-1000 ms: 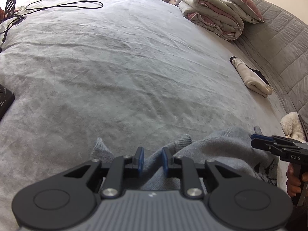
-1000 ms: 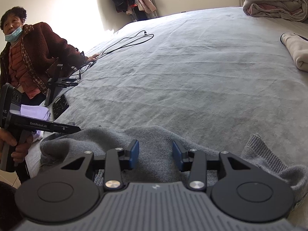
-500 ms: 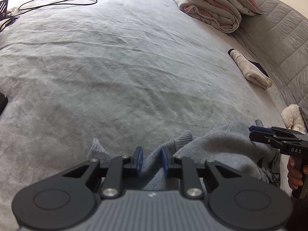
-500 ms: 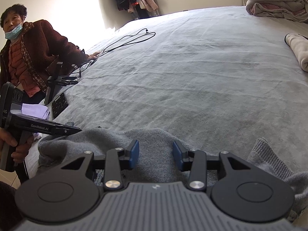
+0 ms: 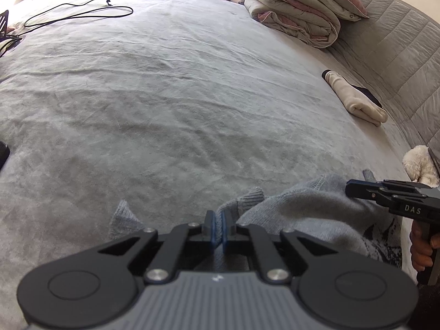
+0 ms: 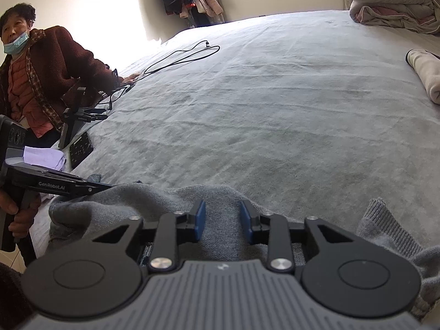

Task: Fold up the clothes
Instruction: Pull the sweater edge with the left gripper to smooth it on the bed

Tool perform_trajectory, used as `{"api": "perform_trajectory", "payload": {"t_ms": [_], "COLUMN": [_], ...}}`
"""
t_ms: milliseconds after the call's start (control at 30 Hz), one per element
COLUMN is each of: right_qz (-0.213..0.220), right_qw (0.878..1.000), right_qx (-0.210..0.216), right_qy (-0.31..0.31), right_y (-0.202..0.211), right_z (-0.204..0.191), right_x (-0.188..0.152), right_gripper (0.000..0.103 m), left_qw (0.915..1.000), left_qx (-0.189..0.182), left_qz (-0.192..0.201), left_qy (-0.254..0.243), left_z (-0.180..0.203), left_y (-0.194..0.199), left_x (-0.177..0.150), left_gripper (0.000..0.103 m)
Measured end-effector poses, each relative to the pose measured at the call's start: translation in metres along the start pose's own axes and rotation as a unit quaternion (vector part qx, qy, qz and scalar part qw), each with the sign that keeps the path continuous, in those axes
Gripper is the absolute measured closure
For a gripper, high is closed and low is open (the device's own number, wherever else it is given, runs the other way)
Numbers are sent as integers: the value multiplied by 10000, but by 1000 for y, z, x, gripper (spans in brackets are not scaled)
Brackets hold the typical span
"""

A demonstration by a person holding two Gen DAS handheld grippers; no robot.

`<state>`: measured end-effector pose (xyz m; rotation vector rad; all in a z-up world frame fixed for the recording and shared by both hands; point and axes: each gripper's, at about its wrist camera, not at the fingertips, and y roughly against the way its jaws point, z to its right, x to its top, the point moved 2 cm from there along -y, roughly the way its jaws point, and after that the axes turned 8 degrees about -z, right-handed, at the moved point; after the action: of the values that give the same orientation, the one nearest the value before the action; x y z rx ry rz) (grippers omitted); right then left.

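Observation:
A grey knit sweater [image 5: 302, 206] lies crumpled at the near edge of the grey bed [image 5: 178, 110]. My left gripper [image 5: 217, 220] is shut on a raised fold of it, with fabric squeezed between the blue pads. In the right wrist view the same gripper [image 6: 110, 186] meets the sweater [image 6: 170, 198] from the left. My right gripper [image 6: 222, 214] sits over the sweater's middle; its jaws are closing, the pads stand apart and knit fabric lies between them. From the left wrist view, the right gripper [image 5: 350, 189] rests against the sweater's right side.
A folded quilt [image 5: 297, 19] and a rolled cream garment [image 5: 354, 101] lie by the padded headboard [image 5: 407, 55]. A black cable [image 5: 77, 13] loops at the far left. A person [image 6: 41, 82] stands at the bed's left edge near a spare gripper [image 6: 79, 115] and a black keypad [image 6: 81, 148].
The left gripper's pads have come together on a fold of the sweater. The right gripper's pads look as far apart as before. Neither hand has shifted much.

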<state>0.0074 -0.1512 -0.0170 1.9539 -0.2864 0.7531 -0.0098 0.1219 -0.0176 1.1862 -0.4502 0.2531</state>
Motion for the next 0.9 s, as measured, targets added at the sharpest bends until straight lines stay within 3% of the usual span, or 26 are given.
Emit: {"api": "perform_trajectory", "payload": {"t_ms": [200,400,667,733,767,900], "right_qz": [344,556,365,366,391,496], "right_qw": [9994,9974,9977,9980,9981,9979], "right_qx": [52,458,503,478,456,360], "right_qy": [35,21,287,201,130,-203], "right_y": [15,34,35,36,38,42], "right_z": [-9,-17,-29,-25,-22,-8], "right_x": [3,3,-8,-9,-9,-7], "right_gripper": [100,103,102,99,90,89], "left_qw": [9984,9943,9929,9933,9935,9940], "left_qx": [-47,-331,-391,-334,-316,-269], "left_qz": [527,985,1104,1089,1079,1032], "left_qy": [187,246,200,193,195,246], "left_z": [0,1,-2,-5,-6,-13], "left_y": [24,55,76,78,78,78], "left_x": [1,-6,-29,-34,-35,-40], "left_gripper": [99,99,99,99,99,99]}}
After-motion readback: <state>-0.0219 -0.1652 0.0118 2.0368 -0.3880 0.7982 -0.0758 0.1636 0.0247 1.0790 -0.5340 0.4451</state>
